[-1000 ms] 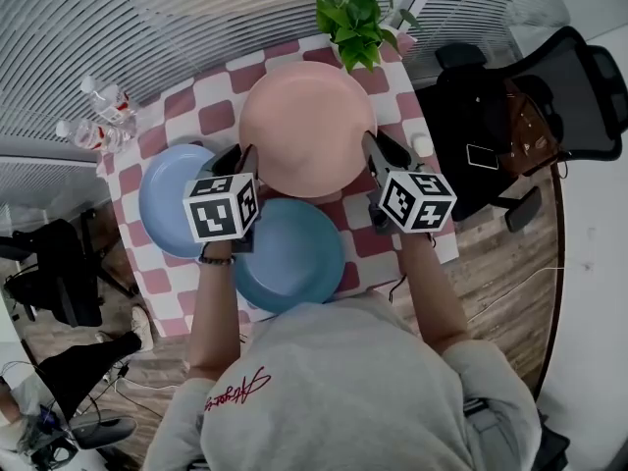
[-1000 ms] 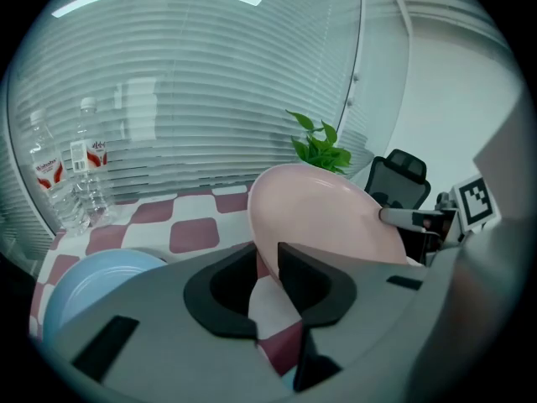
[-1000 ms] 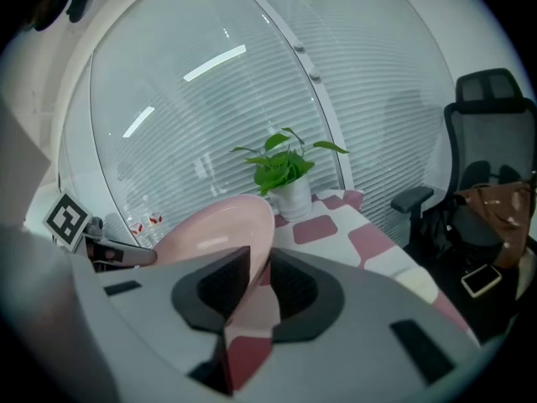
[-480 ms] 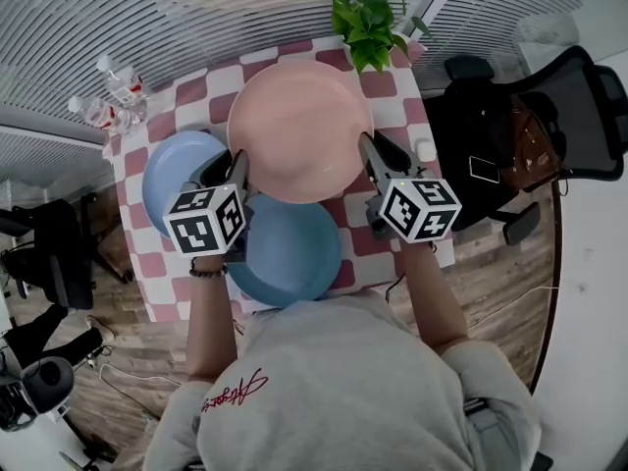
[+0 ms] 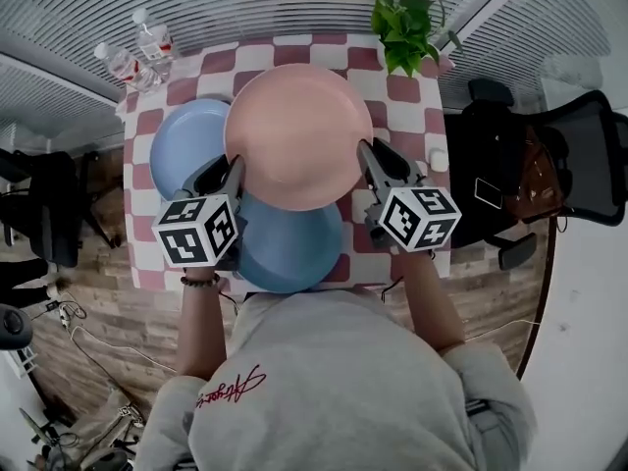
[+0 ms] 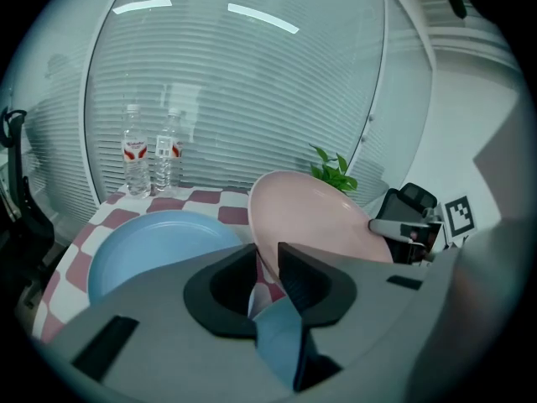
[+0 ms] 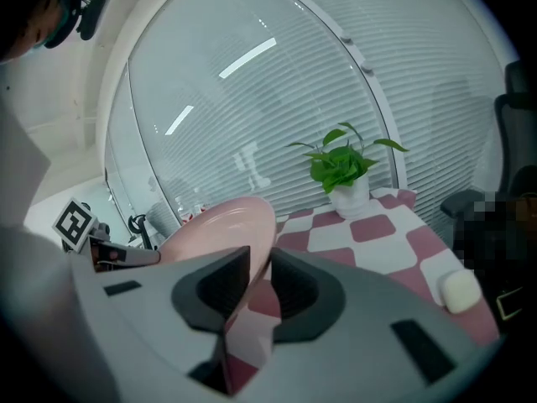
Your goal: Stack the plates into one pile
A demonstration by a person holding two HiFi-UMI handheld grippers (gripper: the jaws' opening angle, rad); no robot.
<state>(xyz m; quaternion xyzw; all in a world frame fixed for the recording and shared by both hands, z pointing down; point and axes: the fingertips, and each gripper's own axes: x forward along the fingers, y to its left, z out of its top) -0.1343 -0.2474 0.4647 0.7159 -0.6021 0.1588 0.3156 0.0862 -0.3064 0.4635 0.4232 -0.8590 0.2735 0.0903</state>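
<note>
Pink plate clamped at opposite rims by left gripper and right gripper. Likely best: hold level, centre over darker blue plate on its near side, lower evenly.

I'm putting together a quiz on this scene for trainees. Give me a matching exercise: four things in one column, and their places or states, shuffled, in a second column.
Things:
1. pink plate
2. light blue plate
3. potted plant
4. water bottles

Places or states:
A. far left corner of the table
B. clamped at opposite rims by the left gripper and right gripper
C. far right corner of the table
D. flat on the table, at its left side

Pairs: 1-B, 2-D, 3-C, 4-A
</note>
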